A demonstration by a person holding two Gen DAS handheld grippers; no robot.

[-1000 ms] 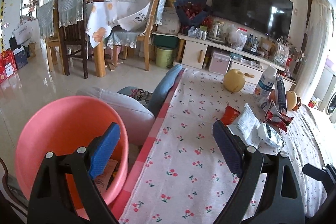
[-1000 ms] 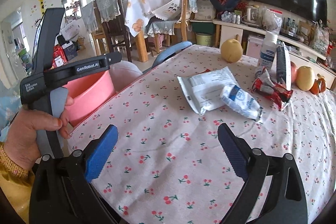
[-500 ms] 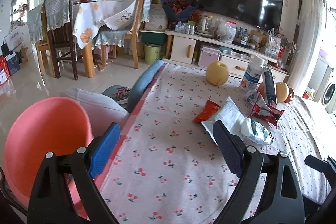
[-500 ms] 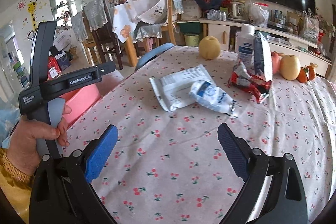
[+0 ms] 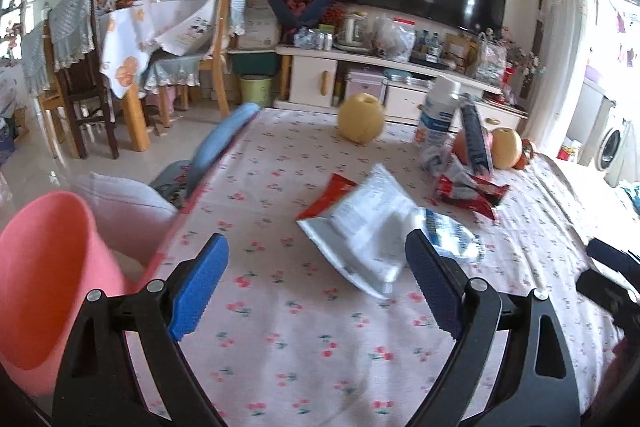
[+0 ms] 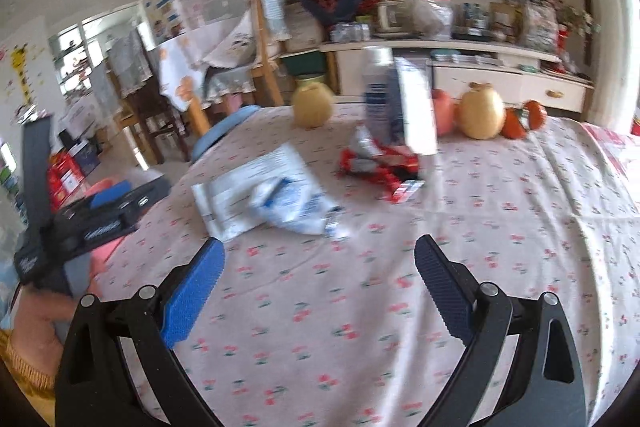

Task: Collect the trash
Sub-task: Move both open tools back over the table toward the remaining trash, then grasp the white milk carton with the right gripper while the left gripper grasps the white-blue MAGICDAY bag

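A white flat wrapper [image 5: 360, 227] lies on the cherry-print tablecloth [image 5: 280, 307], with a crumpled blue-and-white bag [image 5: 448, 233] on its right and a red wrapper [image 5: 332, 189] under its far edge. A red crumpled snack wrapper [image 5: 468, 189] lies further back. The same white wrapper [image 6: 248, 183], blue-and-white bag [image 6: 296, 205] and red snack wrapper [image 6: 380, 167] show in the right wrist view. My left gripper [image 5: 316, 287] is open and empty, just short of the white wrapper. My right gripper [image 6: 316, 287] is open and empty, short of the bag. A pink bin [image 5: 44, 267] stands left of the table.
A white bottle [image 5: 436, 115], a dark upright packet [image 5: 476, 139], a yellow pear [image 5: 360, 119] and more fruit [image 6: 480, 113] stand at the table's far side. A blue chair back [image 5: 224, 139] and a cushion [image 5: 128, 203] are at the left edge.
Both grippers have moved forward and to the right over the table towards the wrappers. The pink bin has slid to the left edge of the left wrist view. Both stay open.
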